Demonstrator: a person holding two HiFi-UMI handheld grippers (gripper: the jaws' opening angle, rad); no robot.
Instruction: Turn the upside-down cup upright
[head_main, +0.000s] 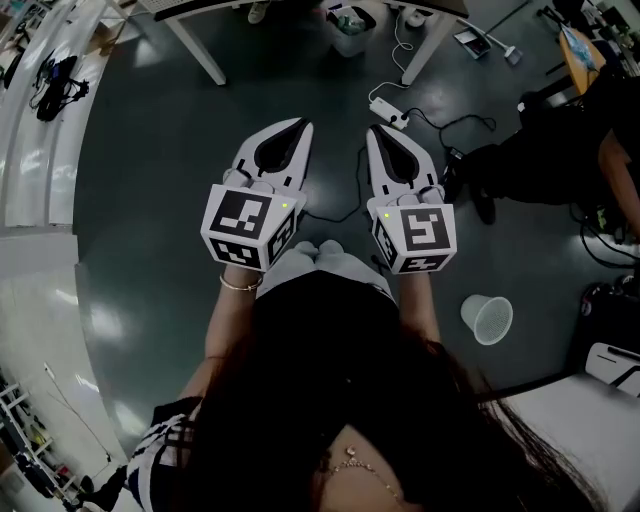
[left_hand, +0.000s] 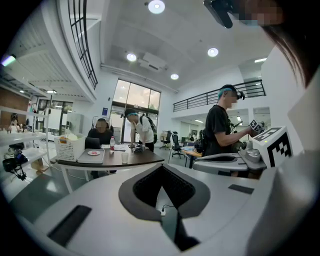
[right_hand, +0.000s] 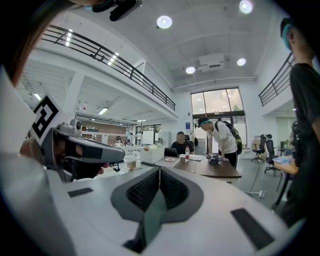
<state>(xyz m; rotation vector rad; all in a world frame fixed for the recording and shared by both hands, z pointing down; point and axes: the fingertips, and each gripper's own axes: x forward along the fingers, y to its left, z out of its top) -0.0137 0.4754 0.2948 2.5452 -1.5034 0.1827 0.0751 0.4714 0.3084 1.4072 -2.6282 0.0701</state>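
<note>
Left gripper (head_main: 303, 124) and right gripper (head_main: 375, 130) are hovering with jaws closed on nothing; the cup (head_main: 487, 319) is sitting on the floor (head_main: 150, 200) at the person's right, so the nearer right gripper should be opening before descending.

— How many tongs are counted?
— Two: the left tongs (head_main: 298, 130) and the right tongs (head_main: 378, 135).
— And the rest?
— One cup (head_main: 487, 319) and one power strip (head_main: 388, 112) are counted. Three others are seen: a seated person (left_hand: 101, 131), a bending person (left_hand: 141, 127) and a standing person (left_hand: 220, 125). One basket (left_hand: 69, 147) and one bottle (left_hand: 112, 143) are counted.
</note>
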